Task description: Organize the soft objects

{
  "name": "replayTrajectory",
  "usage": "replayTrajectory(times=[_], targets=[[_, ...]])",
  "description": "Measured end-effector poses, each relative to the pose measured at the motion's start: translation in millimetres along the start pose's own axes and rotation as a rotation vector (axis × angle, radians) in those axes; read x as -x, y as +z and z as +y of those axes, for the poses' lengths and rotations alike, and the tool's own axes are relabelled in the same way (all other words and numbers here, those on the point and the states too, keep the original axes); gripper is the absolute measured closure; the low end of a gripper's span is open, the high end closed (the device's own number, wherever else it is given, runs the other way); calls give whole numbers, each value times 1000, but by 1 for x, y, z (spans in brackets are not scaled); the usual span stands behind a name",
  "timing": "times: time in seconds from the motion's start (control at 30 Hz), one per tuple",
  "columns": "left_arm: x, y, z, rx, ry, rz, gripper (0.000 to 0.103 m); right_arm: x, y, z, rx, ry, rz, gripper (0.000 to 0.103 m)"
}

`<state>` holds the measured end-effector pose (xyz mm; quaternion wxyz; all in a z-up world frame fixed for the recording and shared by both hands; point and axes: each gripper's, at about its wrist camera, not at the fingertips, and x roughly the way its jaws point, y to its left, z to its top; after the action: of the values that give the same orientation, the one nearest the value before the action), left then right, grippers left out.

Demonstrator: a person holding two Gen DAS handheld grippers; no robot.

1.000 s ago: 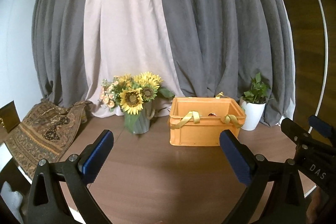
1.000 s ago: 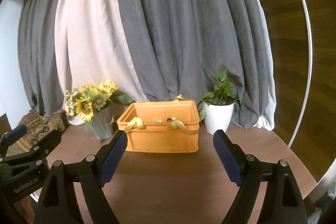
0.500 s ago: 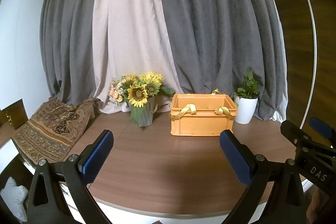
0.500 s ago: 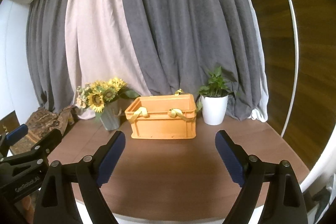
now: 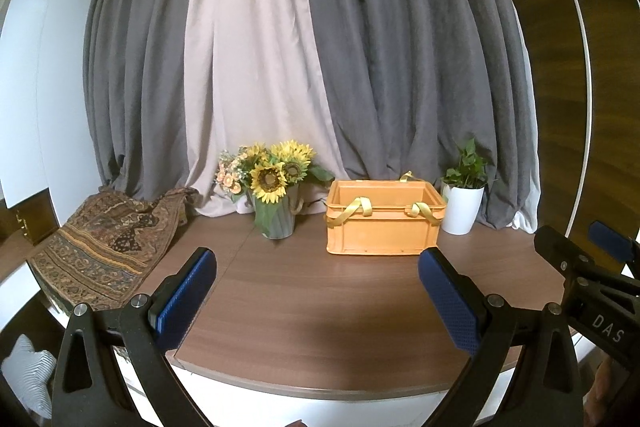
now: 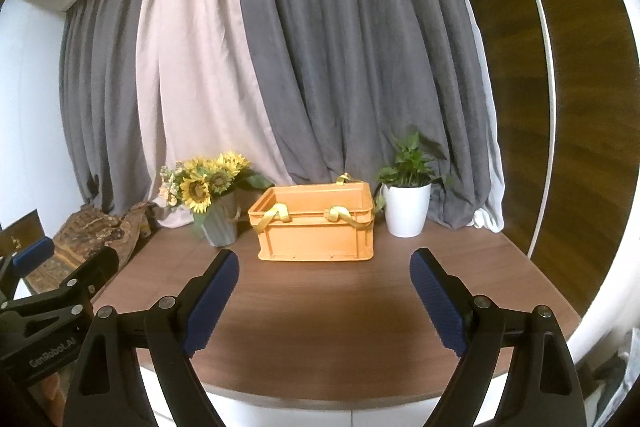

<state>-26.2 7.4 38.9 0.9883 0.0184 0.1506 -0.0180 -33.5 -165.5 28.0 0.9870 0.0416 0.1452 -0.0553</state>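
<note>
An orange plastic crate (image 5: pixel 382 225) with yellow strap handles stands at the back of the brown table (image 5: pixel 320 307); it also shows in the right wrist view (image 6: pixel 316 229). Its inside is hidden from here. A patterned brown cloth (image 5: pixel 104 243) lies draped over the table's left end, and shows in the right wrist view (image 6: pixel 92 231). My left gripper (image 5: pixel 316 297) is open and empty, held over the table's front edge, well short of the crate. My right gripper (image 6: pixel 324 297) is open and empty, at the same distance.
A vase of sunflowers (image 5: pixel 274 199) stands left of the crate and a white potted plant (image 5: pixel 464 201) right of it. Grey and beige curtains hang behind. A striped white soft thing (image 5: pixel 26 375) lies below the table's left edge.
Both grippers have pulled back from the crate, so the table's front edge has come into view. Both stay open and empty.
</note>
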Motion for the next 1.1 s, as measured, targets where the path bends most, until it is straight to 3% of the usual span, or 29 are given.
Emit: replayTrajectory(times=[1.1], targets=[[28,-4,-11,-4,-17,-19,0,32,-3,-16,-9,-10,-24,14]])
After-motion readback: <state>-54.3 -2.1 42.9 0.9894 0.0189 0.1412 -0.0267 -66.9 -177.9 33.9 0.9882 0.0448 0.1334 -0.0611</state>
